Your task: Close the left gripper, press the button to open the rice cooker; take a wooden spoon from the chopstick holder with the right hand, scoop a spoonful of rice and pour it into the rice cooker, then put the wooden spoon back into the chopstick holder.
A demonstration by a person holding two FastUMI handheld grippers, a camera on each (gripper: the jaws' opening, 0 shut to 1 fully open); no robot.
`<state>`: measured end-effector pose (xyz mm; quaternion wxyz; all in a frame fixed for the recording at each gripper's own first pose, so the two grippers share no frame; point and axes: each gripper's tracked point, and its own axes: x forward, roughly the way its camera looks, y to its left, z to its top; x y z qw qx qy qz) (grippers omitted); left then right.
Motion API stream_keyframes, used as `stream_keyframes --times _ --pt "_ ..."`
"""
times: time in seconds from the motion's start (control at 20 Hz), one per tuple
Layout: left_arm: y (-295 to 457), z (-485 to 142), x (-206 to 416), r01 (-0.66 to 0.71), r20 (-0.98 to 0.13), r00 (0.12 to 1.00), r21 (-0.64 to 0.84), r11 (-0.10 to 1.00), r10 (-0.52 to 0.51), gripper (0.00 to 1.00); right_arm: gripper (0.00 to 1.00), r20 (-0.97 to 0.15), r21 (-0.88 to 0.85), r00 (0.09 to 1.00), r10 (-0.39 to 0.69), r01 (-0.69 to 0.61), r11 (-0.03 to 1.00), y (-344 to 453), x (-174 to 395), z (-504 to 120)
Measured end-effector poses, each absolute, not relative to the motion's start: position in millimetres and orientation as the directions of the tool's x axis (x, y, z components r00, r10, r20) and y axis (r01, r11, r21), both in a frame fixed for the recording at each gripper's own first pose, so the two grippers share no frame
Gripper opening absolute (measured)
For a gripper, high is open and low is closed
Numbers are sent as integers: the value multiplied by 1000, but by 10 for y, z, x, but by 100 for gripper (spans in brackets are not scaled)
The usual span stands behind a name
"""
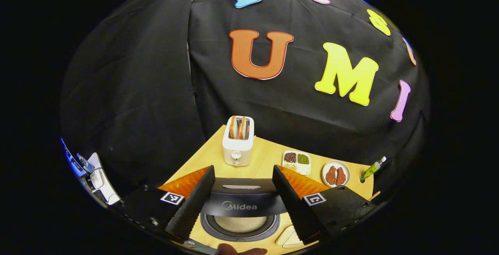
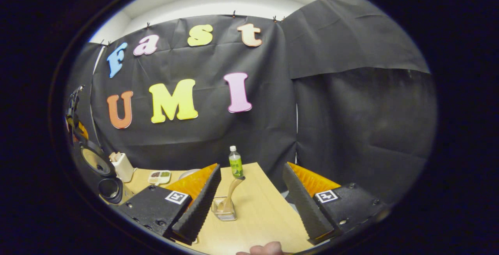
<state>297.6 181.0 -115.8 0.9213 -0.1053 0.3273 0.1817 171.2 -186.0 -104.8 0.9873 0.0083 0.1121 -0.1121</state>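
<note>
- Rice cooker [image 1: 241, 212] open on bench [image 1: 269, 157], lid raised, ready for rice; left gripper [image 1: 241, 202] above it, jaws apart.
- Right gripper [image 2: 249, 204] jaws apart, aimed at wooden spoon [image 2: 232, 192] upright in chopstick holder [image 2: 225, 210].

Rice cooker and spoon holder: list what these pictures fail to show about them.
- Rice cooker, left gripper view: lid up; the pot's front is cut off by the picture's lower edge and flanked by the left gripper fingers, so its contents cannot be judged.
- Wooden spoon, right gripper view: its bowl sits inside the chopstick holder, too small to make out.
- Rice supply: the small tray holds grains too small to identify.
</note>
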Motion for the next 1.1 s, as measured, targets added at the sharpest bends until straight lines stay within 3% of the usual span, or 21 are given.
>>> stream_keyframes --times 0.2,0.6,0.7,0.75,0.8,1.1 --pt "1673 -1295 2748 -412 -659 705 -81 907 262 100 100 -214 -12 964 -156 157 987 -1699 1816 -1028" --pt "1239 -2064 1941 -435 -775 602 -117 893 192 95 99 -226 -20 974 -27 23 1000 -1466 2020 -1062" --pt "1116 -2167 1902 -439 -796 577 -114 891 183 95 99 -224 -24 975 -16 11 1000 -1442 2029 -1061" --pt "1099 -2243 1862 -440 -802 569 -112 891 180 100 99 -219 -22 976 -12 8 1000 -1434 2036 -1047" --pt "1155 -2394 1745 -441 -810 559 -110 891 177 95 99 -221 -21 975 -11 6 1000 -1425 2033 -1048" --pt "1032 -2602 1710 -463 -860 490 -120 878 141 95 99 -226 -22 974 -10 5 1000 -1407 2029 -1089"
